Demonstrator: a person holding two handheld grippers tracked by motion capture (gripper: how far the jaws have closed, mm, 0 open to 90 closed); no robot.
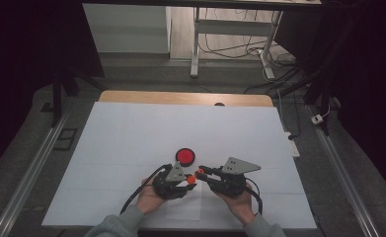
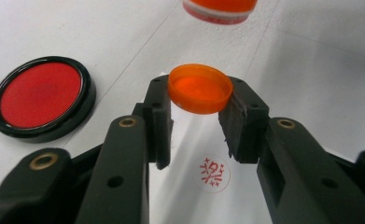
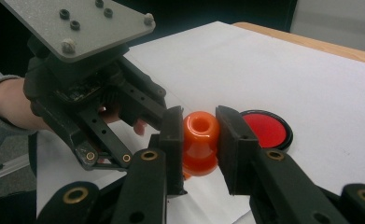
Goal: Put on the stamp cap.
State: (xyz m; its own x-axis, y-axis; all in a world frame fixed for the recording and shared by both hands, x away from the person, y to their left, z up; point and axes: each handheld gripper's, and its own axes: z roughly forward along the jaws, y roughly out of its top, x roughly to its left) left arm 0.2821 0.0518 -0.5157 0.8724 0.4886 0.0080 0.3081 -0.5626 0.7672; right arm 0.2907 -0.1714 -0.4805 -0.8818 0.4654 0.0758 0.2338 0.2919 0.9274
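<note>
A: Left gripper [image 1: 189, 182] first: its jaws are clamped on the orange cap [image 2: 200, 88], pinching the rim from both sides, open side up. Right gripper [image 1: 204, 173] grips the orange stamp [image 3: 200, 142] around its waisted handle, one pad on each side.

B: Where's all that relative to the ink pad?

A: Red ink pad [image 1: 185, 156] in its black dish sits on the white paper [image 1: 131, 133]. Both grippers are just on the person's side of it, cap and stamp lifted off the sheet, close together, nearly tip to tip. There's a red stamp mark [image 2: 214, 172] on the paper under the left gripper.

B: Handling?

A: Both look like light, hard, glossy plastic, so I'd guess slippery. The cap is thin-walled and shallow; a rim pinch works, but squeezing hard could deform it or pop it out. The stamp's narrow waist is the sensible hold, since the flare above and below stops it sliding. Its inked face looks messy, so keep the pads off it.

B: Fragile?

A: Probably not. The risk is slipping, not breaking.
</note>
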